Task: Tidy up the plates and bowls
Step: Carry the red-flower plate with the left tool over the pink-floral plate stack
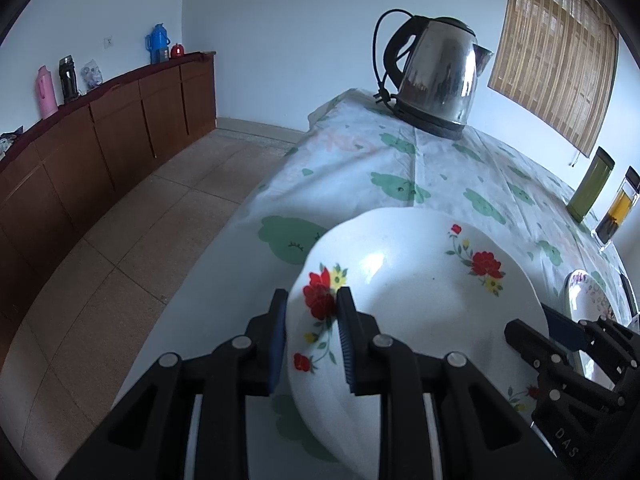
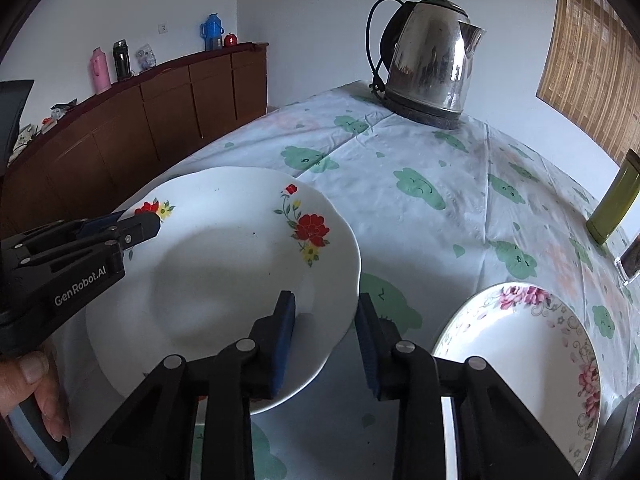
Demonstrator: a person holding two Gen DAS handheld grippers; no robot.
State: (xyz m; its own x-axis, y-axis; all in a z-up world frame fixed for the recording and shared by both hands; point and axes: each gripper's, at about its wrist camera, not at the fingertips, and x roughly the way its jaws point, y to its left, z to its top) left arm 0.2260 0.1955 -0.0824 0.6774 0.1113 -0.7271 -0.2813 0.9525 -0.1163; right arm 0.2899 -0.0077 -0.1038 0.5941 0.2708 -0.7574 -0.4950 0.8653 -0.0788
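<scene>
The left gripper (image 1: pixel 312 308) clamped the plate's (image 1: pixel 420 280) nine-o'clock rim; the right gripper (image 2: pixel 326 320) straddled its four-o'clock edge, pads apart; stacking remained undone.

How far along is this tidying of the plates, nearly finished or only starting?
It looks early. Nothing is visibly stacked yet. In hand: the left gripper clamps the rim of the red-flowered plate, tilted up off the tablecloth, while the right gripper straddles its opposite rim with jaws apart. Still left: the pink-flowered plate lies separately beside it. No bowls are clearly visible.
</scene>
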